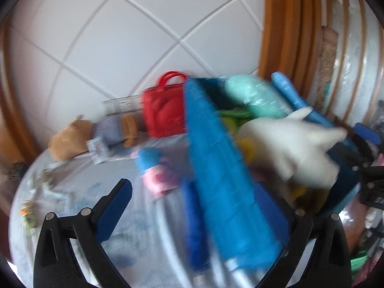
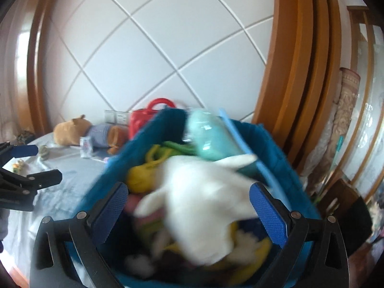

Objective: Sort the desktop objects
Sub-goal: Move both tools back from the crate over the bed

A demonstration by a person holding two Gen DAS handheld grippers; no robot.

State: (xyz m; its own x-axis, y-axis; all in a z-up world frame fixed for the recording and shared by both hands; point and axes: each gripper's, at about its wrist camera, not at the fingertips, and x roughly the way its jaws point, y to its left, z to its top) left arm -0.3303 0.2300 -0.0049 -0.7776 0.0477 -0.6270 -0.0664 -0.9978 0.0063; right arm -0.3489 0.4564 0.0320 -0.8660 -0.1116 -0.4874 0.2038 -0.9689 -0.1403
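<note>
A blue fabric bin stands on the table, piled with soft toys. On top lies a white plush, with a teal plush and a yellow toy behind it. My right gripper hangs open over the bin; the white plush lies between its blue fingers, which do not press on it. My left gripper is open too, and the bin's near wall crosses the gap between its fingers. A pink and blue doll lies on the cloth beside the bin. Everything is motion-blurred.
A brown plush in striped clothes and a red handbag lie at the back by the tiled wall. Small toys sit near the table's left edge. A wooden door frame rises to the right of the bin.
</note>
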